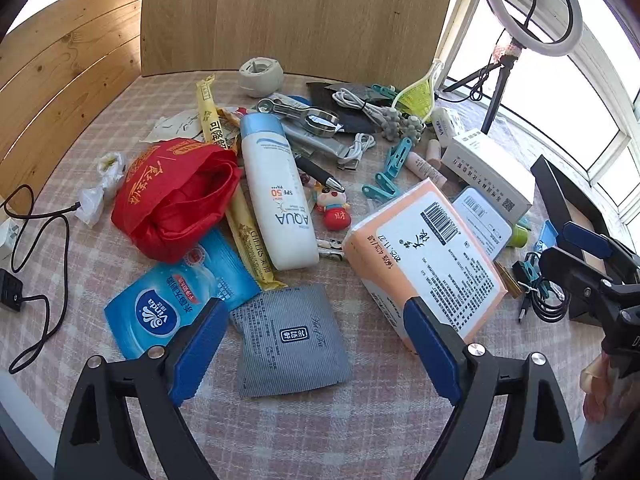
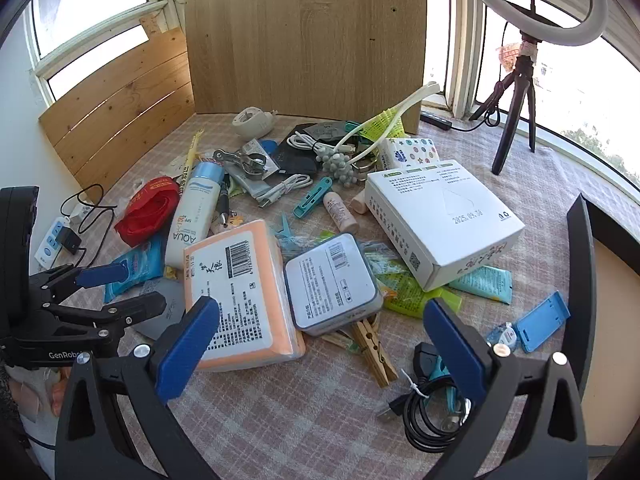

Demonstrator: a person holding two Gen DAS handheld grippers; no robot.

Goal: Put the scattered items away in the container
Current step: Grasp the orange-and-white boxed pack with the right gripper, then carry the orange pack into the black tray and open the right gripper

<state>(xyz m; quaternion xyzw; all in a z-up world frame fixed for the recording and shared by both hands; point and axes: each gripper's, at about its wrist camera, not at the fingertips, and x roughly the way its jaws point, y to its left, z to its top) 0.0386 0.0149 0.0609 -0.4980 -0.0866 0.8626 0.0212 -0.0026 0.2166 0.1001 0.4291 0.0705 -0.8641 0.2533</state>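
Note:
Many small items lie scattered on a checked cloth. My left gripper (image 1: 316,344) stands open just above a grey sachet (image 1: 292,340), between a blue wipes pack (image 1: 172,300) and an orange tissue pack (image 1: 420,264). A white sunscreen bottle (image 1: 276,200) and a red bag (image 1: 176,200) lie beyond. My right gripper (image 2: 322,344) is open over the cloth, with the orange tissue pack (image 2: 236,292), a grey tin (image 2: 332,280) and wooden pegs (image 2: 372,348) ahead of it. The black container (image 2: 580,248) stands at the right edge. Neither gripper holds anything.
A white box (image 2: 440,216) lies at the middle right and a coiled black cable (image 2: 428,420) near my right finger. A ring light tripod (image 2: 516,92) and an upright wooden board (image 2: 304,36) stand at the back. A power strip (image 2: 52,240) is at the left.

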